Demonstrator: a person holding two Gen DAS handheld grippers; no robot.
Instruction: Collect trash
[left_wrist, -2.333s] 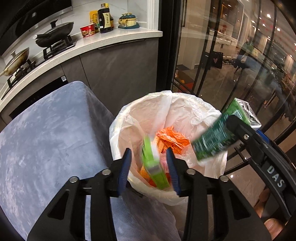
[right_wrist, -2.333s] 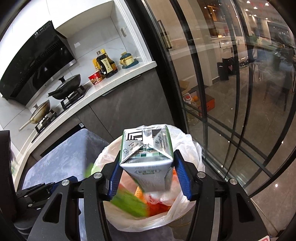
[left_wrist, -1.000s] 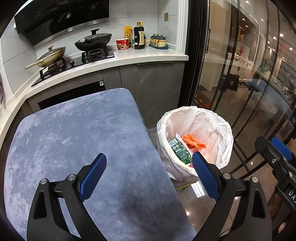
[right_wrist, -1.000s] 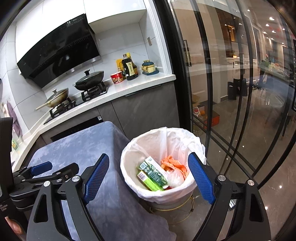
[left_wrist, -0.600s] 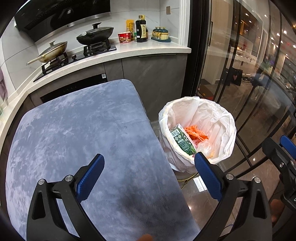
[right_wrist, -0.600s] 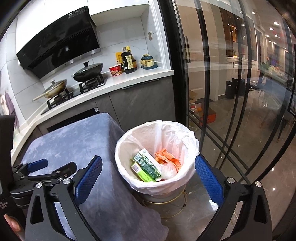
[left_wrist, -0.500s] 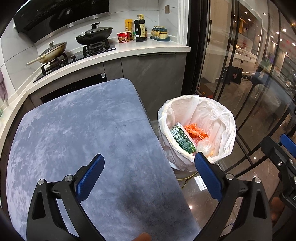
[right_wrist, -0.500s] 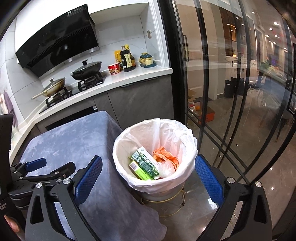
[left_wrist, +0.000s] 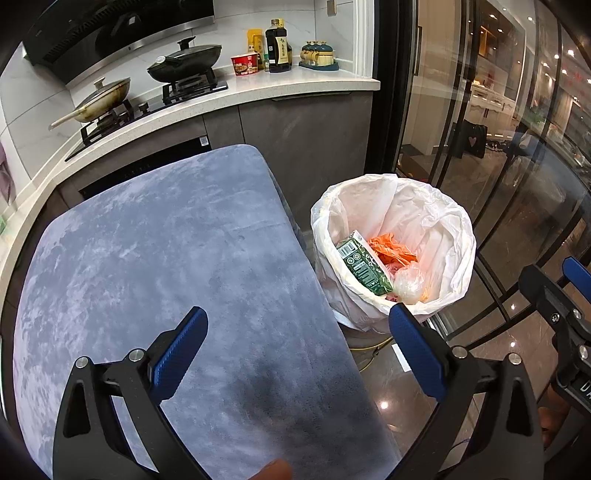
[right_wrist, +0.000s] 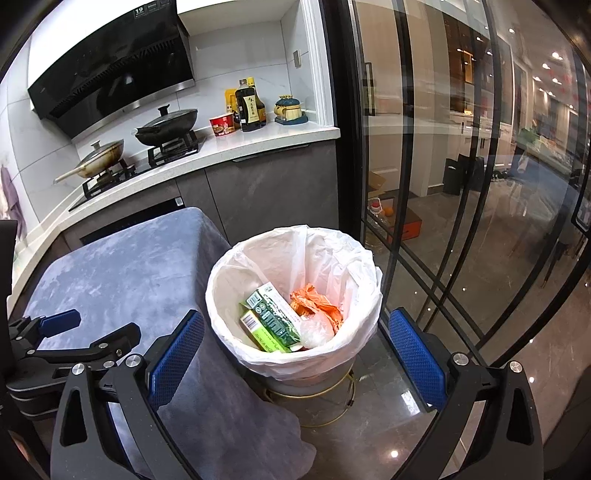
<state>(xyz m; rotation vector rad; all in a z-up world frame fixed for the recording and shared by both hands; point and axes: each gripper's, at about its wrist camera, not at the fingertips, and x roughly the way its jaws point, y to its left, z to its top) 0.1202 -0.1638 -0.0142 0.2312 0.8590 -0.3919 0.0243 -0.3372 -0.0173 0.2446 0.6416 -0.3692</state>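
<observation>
Trash, a dark green carton (right_wrist: 276, 314), lime box (right_wrist: 263, 330) and orange wrapper (right_wrist: 314, 300), fills white-lined bin (right_wrist: 364, 271); grey-clothed bench (left_wrist: 155, 258) bare; left tool (left_wrist: 295, 354) and right tool (right_wrist: 295, 349) wide, empty: apparently finished.

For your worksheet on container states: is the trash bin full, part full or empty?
Part full. The bin holds two green cartons, an orange wrapper and clear plastic, all well below the rim.

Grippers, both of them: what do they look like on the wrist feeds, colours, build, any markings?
Both match. The left gripper and right gripper have matte black skeletal arms with triangular cut-outs and silver screw heads. Their jaws carry blue pads with a fine diamond texture. White letters, partly cut off, show on the right gripper's body at the left feed's edge. No cables are visible.
</observation>
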